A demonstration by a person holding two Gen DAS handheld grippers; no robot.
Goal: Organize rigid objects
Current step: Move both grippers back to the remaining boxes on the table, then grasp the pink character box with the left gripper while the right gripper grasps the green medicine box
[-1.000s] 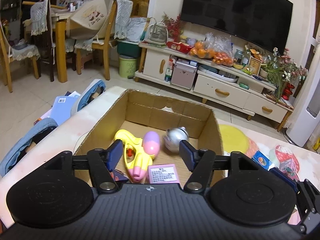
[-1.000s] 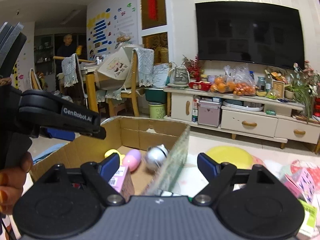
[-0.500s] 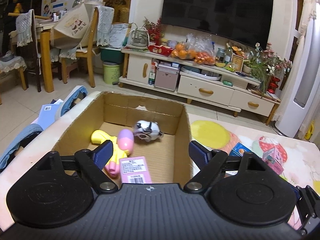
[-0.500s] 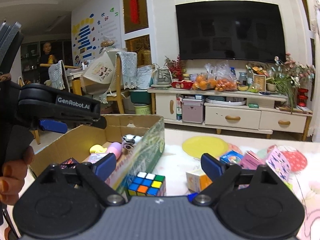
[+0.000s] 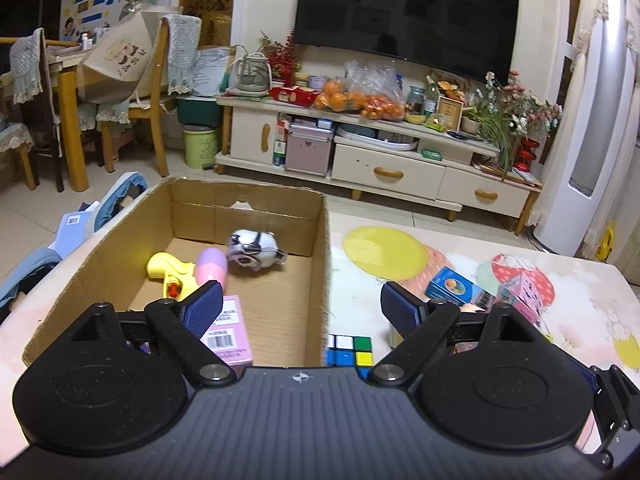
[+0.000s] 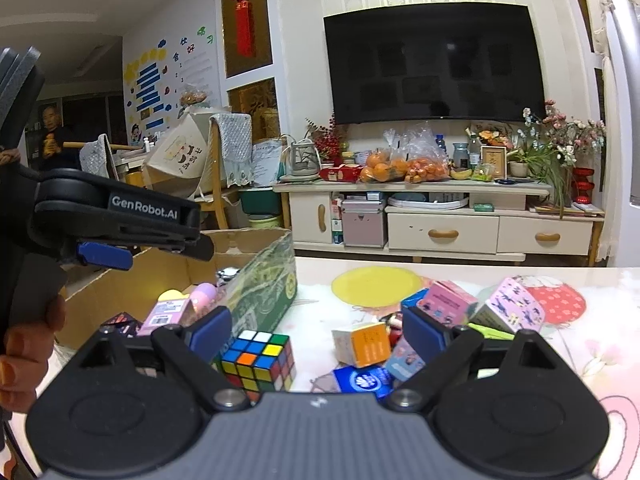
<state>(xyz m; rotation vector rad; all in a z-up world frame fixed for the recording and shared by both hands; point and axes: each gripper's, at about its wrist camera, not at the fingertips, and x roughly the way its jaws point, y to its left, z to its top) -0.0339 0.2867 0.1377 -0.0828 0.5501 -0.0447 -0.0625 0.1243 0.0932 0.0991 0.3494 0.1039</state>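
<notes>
An open cardboard box (image 5: 325, 264) stands on the table's left part and holds a yellow and pink toy gun (image 5: 184, 272), a silver ball toy (image 5: 254, 249) and a pink carton (image 5: 228, 334). My left gripper (image 5: 300, 306) is open and empty, above the box's right wall. A Rubik's cube (image 6: 258, 360) lies just right of the box (image 6: 264, 292); it also shows in the left wrist view (image 5: 350, 350). My right gripper (image 6: 316, 334) is open and empty, low over the cube and several small cartons, among them an orange and white one (image 6: 362, 344).
Small boxes lie on the table to the right: a blue one (image 5: 456, 290), pink ones (image 6: 446, 304) (image 6: 510, 310), a blue pack (image 6: 362, 380). A yellow disc (image 5: 386, 252) lies behind them. A TV cabinet (image 5: 384, 164) and chairs stand beyond the table.
Both grippers have moved right, from over the box towards the loose items beside it. The silver ball toy has rolled a little in the box. The cube has come into view.
</notes>
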